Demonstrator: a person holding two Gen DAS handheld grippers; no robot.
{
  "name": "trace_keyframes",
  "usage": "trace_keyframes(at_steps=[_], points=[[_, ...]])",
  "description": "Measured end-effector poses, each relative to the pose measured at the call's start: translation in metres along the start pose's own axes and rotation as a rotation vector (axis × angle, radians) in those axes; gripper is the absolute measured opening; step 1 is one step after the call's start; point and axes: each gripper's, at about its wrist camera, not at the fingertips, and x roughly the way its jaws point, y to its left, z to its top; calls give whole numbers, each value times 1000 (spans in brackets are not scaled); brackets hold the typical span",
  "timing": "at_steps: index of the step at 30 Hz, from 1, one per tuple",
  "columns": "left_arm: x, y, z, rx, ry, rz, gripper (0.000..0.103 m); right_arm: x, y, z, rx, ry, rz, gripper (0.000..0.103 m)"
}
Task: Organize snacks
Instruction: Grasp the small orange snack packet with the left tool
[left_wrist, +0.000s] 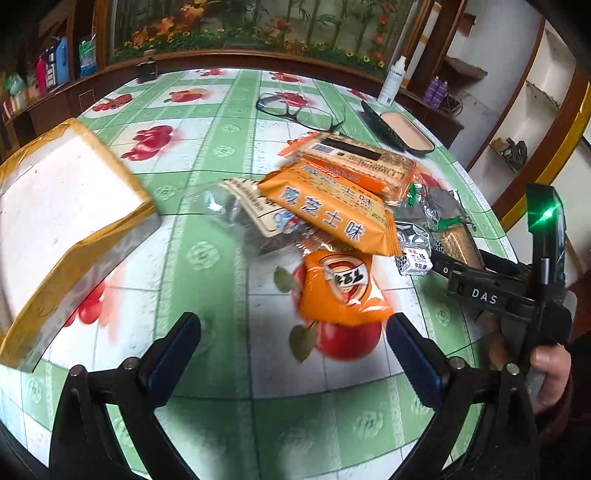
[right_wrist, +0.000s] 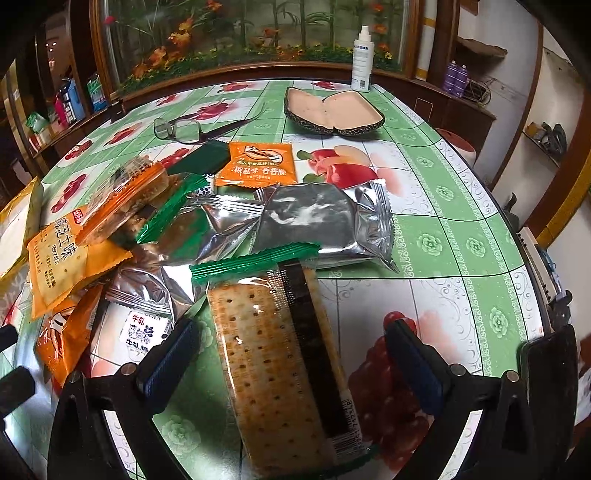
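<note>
A heap of snack packets lies on the fruit-print tablecloth (left_wrist: 207, 258). In the left wrist view my left gripper (left_wrist: 295, 350) is open and holds nothing. A small orange packet (left_wrist: 343, 291) lies just beyond its fingertips, with a long orange cracker pack (left_wrist: 332, 214) behind it. My right gripper (right_wrist: 291, 354) is open too. A clear cracker pack with green ends (right_wrist: 280, 369) lies lengthwise between its fingers, and neither pad touches it. Silver packets (right_wrist: 325, 221) and a flat orange sachet (right_wrist: 258, 164) lie further back.
A taped cardboard box (left_wrist: 62, 206) stands at the left. Glasses (left_wrist: 299, 110), an open glasses case (right_wrist: 332, 114) and a white spray bottle (right_wrist: 361, 59) are at the far side. A person's hand (left_wrist: 550, 373) grips the right tool. The table edge (right_wrist: 532, 266) curves close on the right.
</note>
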Motion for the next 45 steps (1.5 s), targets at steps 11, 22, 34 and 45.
trace_keyframes(at_steps=[11,22,34,45], points=[[-7,5,36,-20,-54,-30,73,0,0,0,-1,1,1,102],[12,-14,41,-74,42,-136,73,0,1,0,-2,1,0,102],[53,-46,37,31,98,19,80,-1,3,-1,-7,1,3,102],[31,-28,17,58,51,32,45,-3,5,-3,-20,4,11,102]])
